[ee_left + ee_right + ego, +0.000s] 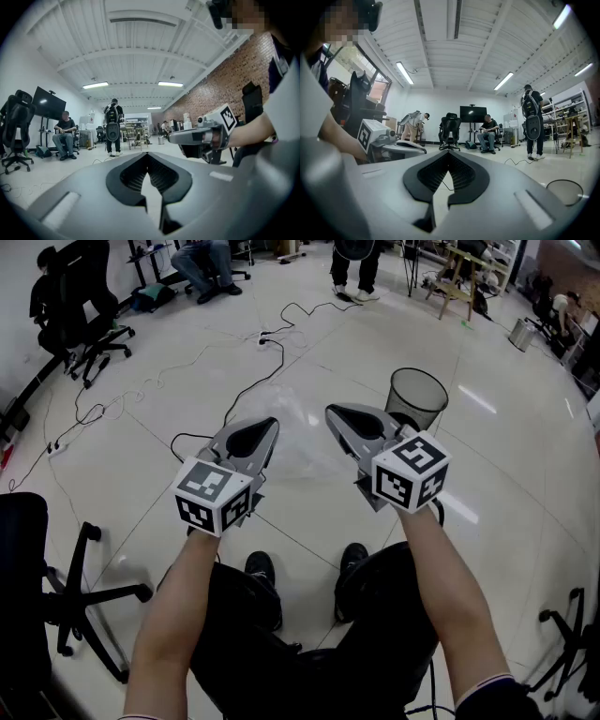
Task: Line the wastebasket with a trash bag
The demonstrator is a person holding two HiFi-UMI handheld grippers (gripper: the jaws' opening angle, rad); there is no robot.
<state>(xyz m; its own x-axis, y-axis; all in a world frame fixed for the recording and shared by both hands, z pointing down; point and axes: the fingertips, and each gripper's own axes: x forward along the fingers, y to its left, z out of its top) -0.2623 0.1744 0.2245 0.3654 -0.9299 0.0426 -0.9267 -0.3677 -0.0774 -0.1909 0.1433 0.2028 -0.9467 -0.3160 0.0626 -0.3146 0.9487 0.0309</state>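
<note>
On the pale glossy floor [506, 484], the crumpled clear plastic trash bag [298, 432] lies beside the black mesh wastebasket [417, 399], while the left gripper [268, 427] and right gripper [335, 413] hover clenched and empty, so the slippery film could escape a shallow pinch, or a nudge could tip the basket.

Trash bag [298, 432]: clear film on the floor, outline faint, near edge hidden behind the left gripper [273, 422] and right gripper [330, 410]. Wastebasket [418, 395]: base covered by the right gripper. Office chair [23, 568]: cut off by the left edge.
</note>
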